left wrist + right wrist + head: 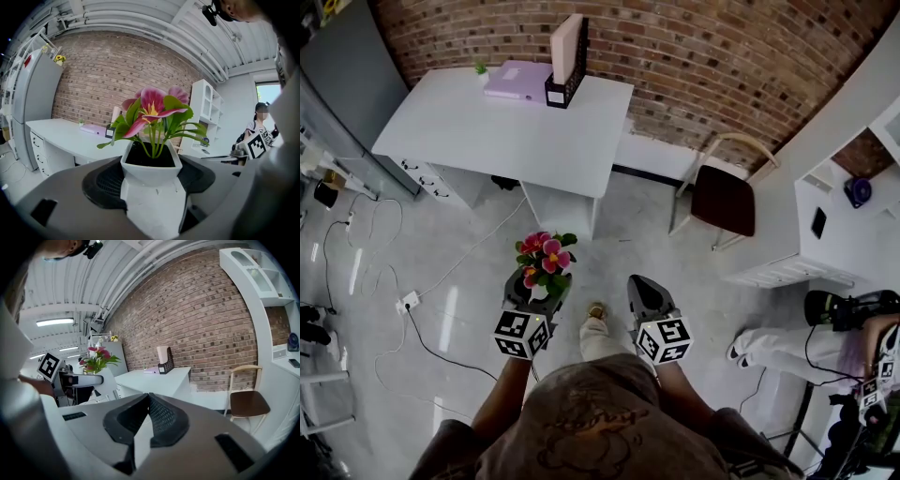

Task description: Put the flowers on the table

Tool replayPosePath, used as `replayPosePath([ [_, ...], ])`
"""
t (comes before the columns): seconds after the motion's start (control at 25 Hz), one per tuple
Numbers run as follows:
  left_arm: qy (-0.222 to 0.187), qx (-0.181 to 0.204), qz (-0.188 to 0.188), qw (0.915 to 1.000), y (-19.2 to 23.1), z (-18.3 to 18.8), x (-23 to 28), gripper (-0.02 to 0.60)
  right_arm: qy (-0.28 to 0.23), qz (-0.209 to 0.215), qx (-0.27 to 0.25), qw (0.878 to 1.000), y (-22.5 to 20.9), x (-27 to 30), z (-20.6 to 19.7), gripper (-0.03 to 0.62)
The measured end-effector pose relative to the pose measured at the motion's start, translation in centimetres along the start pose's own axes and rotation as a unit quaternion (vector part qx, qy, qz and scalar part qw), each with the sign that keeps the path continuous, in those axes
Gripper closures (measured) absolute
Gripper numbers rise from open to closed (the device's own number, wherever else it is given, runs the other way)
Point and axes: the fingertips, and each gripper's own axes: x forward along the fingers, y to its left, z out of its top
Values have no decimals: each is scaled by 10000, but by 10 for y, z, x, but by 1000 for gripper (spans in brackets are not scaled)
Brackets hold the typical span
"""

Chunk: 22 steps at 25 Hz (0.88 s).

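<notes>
Left gripper point(151, 187) jaws are clamped on the white pot point(151, 165), pads on its two sides. The flowers point(544, 253) stand upright over the floor, well short of the table point(487, 131). Right gripper point(146, 414) jaws are together w/ nothing btwn them, just beside the left one.

Risks, as I judge:
- The pot looks smooth & tapered, so a slack squeeze or a jolt could let it slip or tilt.
- The blooms make it top-heavy.
- The cable point(422, 330) on the floor to the left is a trip hazard.
- Setting down too near the table edge could tip it.
</notes>
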Motion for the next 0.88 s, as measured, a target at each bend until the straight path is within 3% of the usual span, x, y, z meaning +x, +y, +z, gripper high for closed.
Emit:
replayPosePath([
  [0.4, -112, 57, 254, 9996, 11, 35, 68, 222, -67, 183, -28, 9998, -61, 56, 44, 591],
  [0.88, -150, 91, 505, 9986, 45, 46, 103, 222, -3, 466, -30, 9989, -71, 111, 52, 591],
])
